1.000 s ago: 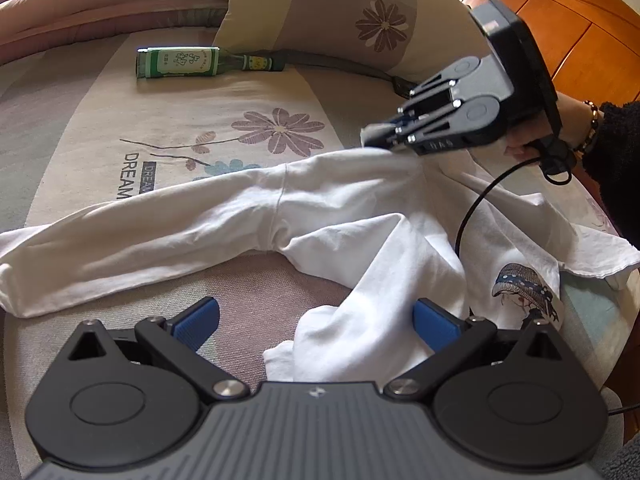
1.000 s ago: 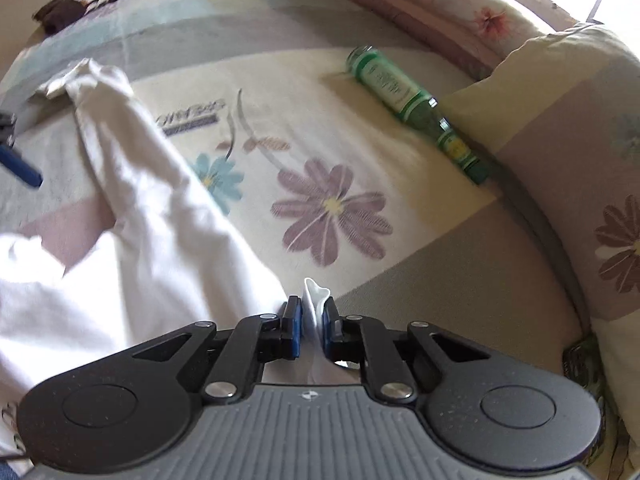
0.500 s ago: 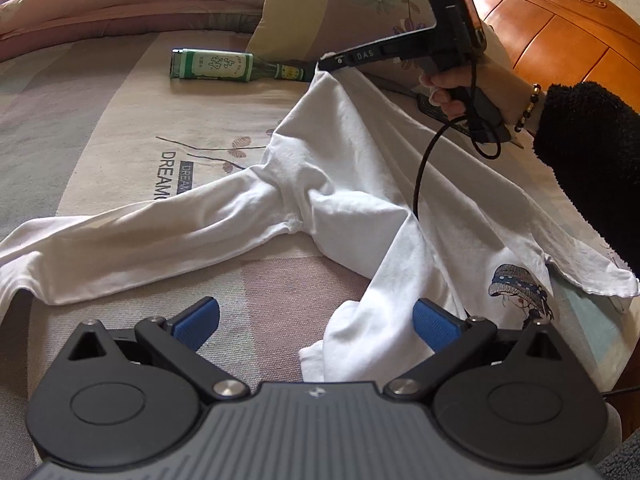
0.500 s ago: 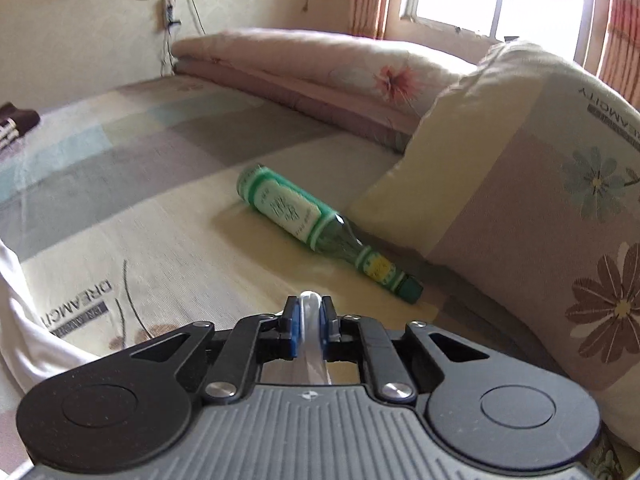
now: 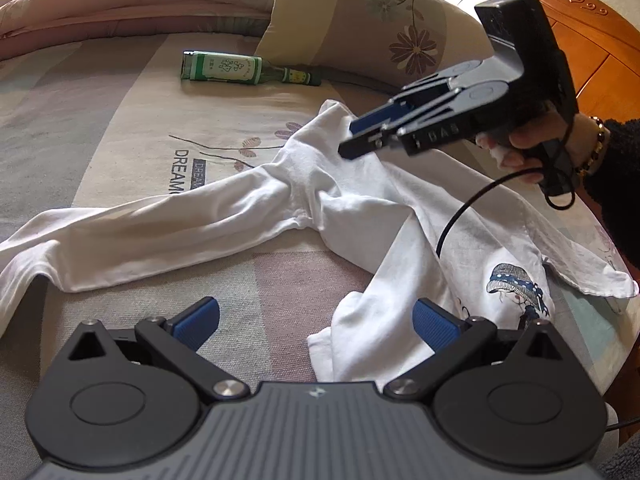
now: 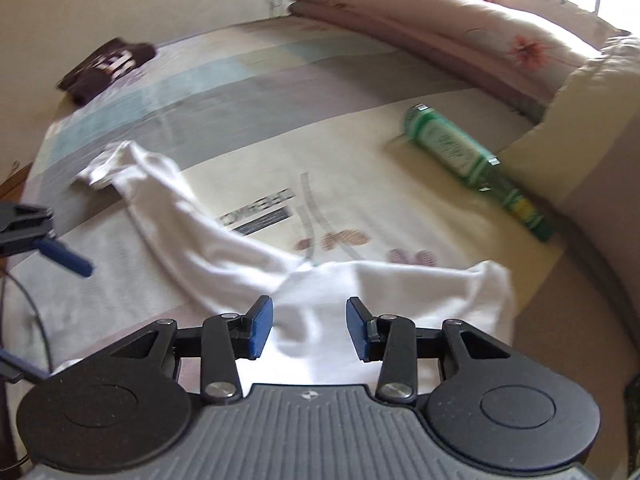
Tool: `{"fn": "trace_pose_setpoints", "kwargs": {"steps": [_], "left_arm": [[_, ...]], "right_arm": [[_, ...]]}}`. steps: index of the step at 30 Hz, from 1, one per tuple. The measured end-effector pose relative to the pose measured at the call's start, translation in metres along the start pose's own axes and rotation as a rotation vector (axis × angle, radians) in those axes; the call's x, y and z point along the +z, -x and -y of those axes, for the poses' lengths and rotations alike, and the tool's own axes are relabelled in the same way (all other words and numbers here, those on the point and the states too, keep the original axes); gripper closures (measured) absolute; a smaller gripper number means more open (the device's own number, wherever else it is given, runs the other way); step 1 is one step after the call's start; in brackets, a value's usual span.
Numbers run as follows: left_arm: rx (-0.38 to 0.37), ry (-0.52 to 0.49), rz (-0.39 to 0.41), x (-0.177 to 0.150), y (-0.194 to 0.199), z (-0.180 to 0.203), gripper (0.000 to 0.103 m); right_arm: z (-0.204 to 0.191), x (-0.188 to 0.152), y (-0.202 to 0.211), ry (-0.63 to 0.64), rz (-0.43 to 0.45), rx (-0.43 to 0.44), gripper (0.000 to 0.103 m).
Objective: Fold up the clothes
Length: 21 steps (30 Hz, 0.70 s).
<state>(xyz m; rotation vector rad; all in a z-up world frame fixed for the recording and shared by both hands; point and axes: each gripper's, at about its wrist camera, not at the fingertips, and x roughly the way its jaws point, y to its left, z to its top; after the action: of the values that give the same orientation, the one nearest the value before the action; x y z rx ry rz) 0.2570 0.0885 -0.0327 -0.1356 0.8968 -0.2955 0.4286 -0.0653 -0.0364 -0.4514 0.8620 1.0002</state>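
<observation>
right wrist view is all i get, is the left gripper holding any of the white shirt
Observer: No. The left wrist view shows the left gripper with its fingers spread wide and shut on nothing. A bunched end of the white long-sleeved cotton shirt lies on the bed between them.
Operator: any print showing on it
Observer: Yes, a cartoon figure in a blue dotted hat faces up on the shirt's body, just beyond that gripper's right-hand finger.
</observation>
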Motion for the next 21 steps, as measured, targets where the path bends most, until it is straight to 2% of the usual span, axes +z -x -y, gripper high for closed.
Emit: {"fn": "trace_pose_setpoints", "kwargs": {"steps": [2,4,6,7,9,11,13,14,16,18,20,21], "left_arm": [[0.008,0.006,0.000,-0.002,0.005,-0.003,0.001],[0.014,0.015,0.003,-0.004,0.011,-0.006,0.001],[0.017,0.022,0.005,-0.006,0.014,-0.010,0.001],[0.016,0.024,0.006,-0.006,0.015,-0.011,0.001],[0.016,0.028,0.008,-0.007,0.016,-0.013,0.001],[0.015,0.033,0.009,-0.008,0.018,-0.016,0.001],[0.014,0.038,0.011,-0.010,0.019,-0.019,0.001],[0.014,0.040,0.012,-0.010,0.019,-0.020,0.001],[0.013,0.044,0.014,-0.011,0.021,-0.023,0.001],[0.009,0.046,0.017,-0.012,0.022,-0.024,0.001],[0.001,0.044,0.021,-0.013,0.024,-0.024,0.001],[-0.002,0.043,0.023,-0.014,0.024,-0.024,0.001]], "right_arm": [[-0.019,-0.001,-0.019,0.009,-0.063,0.041,0.050],[-0.038,-0.006,-0.037,0.059,-0.157,-0.007,0.050],[-0.051,-0.014,-0.050,0.115,-0.231,-0.066,0.067],[-0.053,-0.018,-0.050,0.114,-0.246,-0.056,0.091],[-0.053,-0.025,-0.041,0.079,-0.256,-0.015,0.095],[-0.053,-0.031,-0.030,0.017,-0.276,0.086,0.095],[-0.056,-0.035,-0.026,-0.002,-0.299,0.125,0.094],[-0.058,-0.037,-0.024,-0.010,-0.311,0.143,0.090],[-0.061,-0.041,-0.019,-0.027,-0.334,0.180,0.088],[-0.053,-0.033,-0.010,-0.057,-0.305,0.183,0.083],[-0.041,-0.015,0.004,-0.075,-0.228,0.183,0.071],[-0.033,-0.004,0.011,-0.081,-0.183,0.177,0.068]]}}
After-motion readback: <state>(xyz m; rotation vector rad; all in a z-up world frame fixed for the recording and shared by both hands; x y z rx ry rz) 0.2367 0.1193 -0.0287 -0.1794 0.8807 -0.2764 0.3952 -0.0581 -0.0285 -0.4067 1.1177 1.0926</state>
